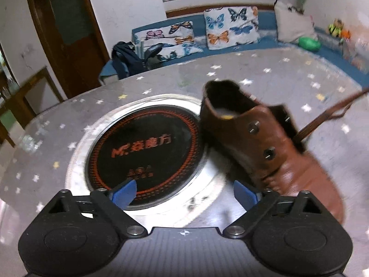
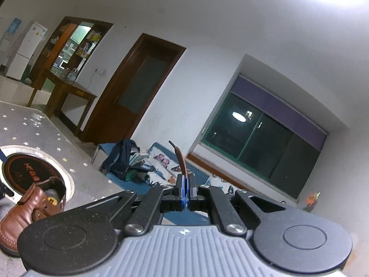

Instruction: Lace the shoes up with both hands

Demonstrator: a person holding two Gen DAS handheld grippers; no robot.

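Right gripper [image 2: 185, 185] has its fingers pinched flat on the brown lace [image 2: 180, 159] near its tip, raised away so the lace draws taut from the brown shoe [image 1: 265, 143], which stands on the desk [image 1: 276, 73] just ahead of the wide-spread, empty left gripper [image 1: 184, 192] fingers.

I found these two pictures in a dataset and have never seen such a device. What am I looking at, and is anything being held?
Each picture comes from a camera on a hand-held two-finger gripper. The left gripper is open, with blue pads, above a star-patterned table. On it stands a brown leather shoe, partly over a round built-in cooktop. The right gripper, raised and tilted toward the room, is shut on the shoelace, whose end sticks out past its fingers.
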